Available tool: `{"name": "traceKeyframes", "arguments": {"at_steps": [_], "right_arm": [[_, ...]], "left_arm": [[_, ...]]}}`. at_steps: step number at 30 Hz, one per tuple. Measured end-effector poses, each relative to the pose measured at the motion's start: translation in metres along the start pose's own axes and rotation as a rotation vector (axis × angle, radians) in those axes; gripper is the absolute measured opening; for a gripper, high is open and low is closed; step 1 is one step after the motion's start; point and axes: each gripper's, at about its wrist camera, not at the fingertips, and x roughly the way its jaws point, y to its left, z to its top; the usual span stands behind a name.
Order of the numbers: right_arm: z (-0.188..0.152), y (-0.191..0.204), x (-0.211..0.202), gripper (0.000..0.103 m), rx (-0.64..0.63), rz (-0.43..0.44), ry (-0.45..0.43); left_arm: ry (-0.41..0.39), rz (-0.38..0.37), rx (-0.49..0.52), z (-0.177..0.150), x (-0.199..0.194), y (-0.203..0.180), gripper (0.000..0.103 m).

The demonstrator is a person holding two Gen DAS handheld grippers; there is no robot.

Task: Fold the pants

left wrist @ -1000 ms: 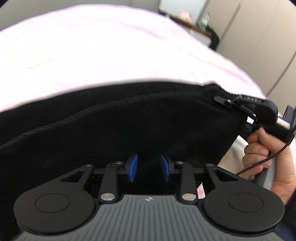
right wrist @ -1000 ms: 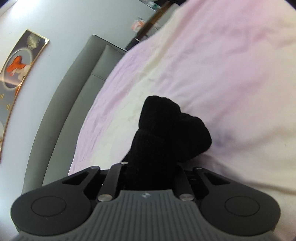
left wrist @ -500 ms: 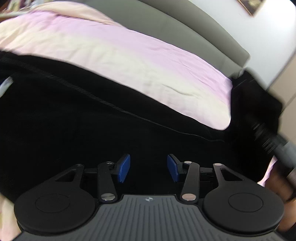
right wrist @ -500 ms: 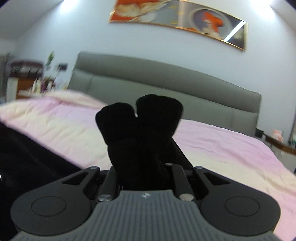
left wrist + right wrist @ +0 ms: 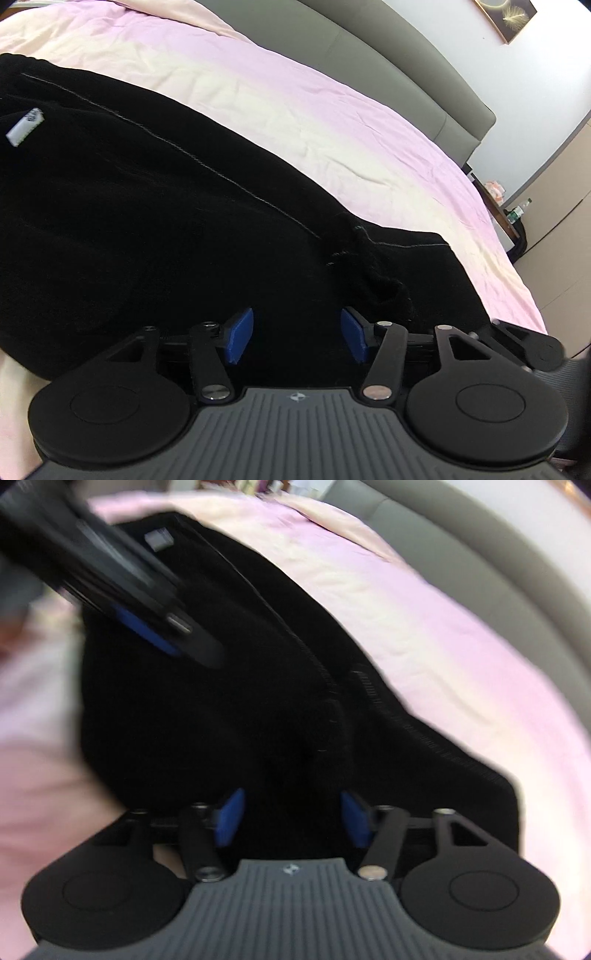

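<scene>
Both my left gripper (image 5: 297, 339) and right gripper (image 5: 291, 818) are opening, nothing pinched; black pants (image 5: 147, 206) look soft and floppy, so I'd grab the ribbed cuff edge.

Left tongs (image 5: 297, 334), right tongs (image 5: 293, 816): jaws opening, empty.

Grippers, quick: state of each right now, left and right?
Left gripper: jaws opening, pads clear of the black knit pants, holding nothing.
Right gripper: jaws opening, pants released, nothing pinched.
</scene>
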Motion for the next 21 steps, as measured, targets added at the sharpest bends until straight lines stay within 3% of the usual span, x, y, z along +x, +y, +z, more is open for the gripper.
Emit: {"name": "traceKeyframes", "arguments": {"at_steps": [2, 3, 5, 6, 9, 11, 13, 14, 15, 16, 18, 20, 21], "right_arm": [[-0.004, -0.018, -0.028, 0.056, 0.102, 0.183, -0.026], [-0.007, -0.027, -0.04, 0.056, 0.15, 0.199, -0.051], [-0.012, -0.047, -0.055, 0.056, 0.231, 0.124, -0.092], [-0.016, -0.058, -0.06, 0.054, 0.275, 0.047, -0.109], [-0.034, -0.097, -0.056, 0.037, 0.452, -0.173, -0.118], [-0.048, -0.115, -0.047, 0.024, 0.565, -0.307, -0.107], [-0.061, -0.119, -0.04, 0.021, 0.671, -0.334, -0.101], [-0.066, -0.116, -0.038, 0.021, 0.712, -0.332, -0.116], [-0.072, -0.114, -0.036, 0.021, 0.737, -0.338, -0.126], [-0.079, -0.111, -0.033, 0.022, 0.745, -0.344, -0.127], [-0.087, -0.11, -0.021, 0.022, 0.742, -0.335, -0.104], [-0.102, -0.096, -0.014, 0.022, 0.733, -0.324, -0.076], [-0.101, -0.094, -0.008, 0.022, 0.707, -0.331, -0.071]], "left_arm": [[0.007, -0.016, 0.006, 0.001, 0.005, -0.009, 0.069], [0.009, -0.023, 0.008, 0.002, 0.007, -0.013, 0.069], [0.009, -0.04, 0.02, 0.005, 0.013, -0.022, 0.069], [0.007, -0.045, 0.025, 0.007, 0.016, -0.028, 0.069], [-0.013, -0.087, 0.052, 0.017, 0.025, -0.054, 0.069], [-0.021, -0.159, 0.094, 0.022, 0.035, -0.076, 0.069], [-0.009, -0.242, 0.129, 0.024, 0.049, -0.094, 0.069], [0.005, -0.241, 0.148, 0.023, 0.059, -0.102, 0.069], [0.03, -0.192, 0.171, 0.022, 0.069, -0.108, 0.069], [0.065, -0.104, 0.198, 0.018, 0.081, -0.109, 0.062], [0.114, 0.026, 0.215, 0.009, 0.098, -0.097, 0.037], [0.12, 0.05, 0.175, 0.003, 0.107, -0.078, 0.009], [0.114, 0.047, 0.149, 0.002, 0.108, -0.071, 0.006]]}}
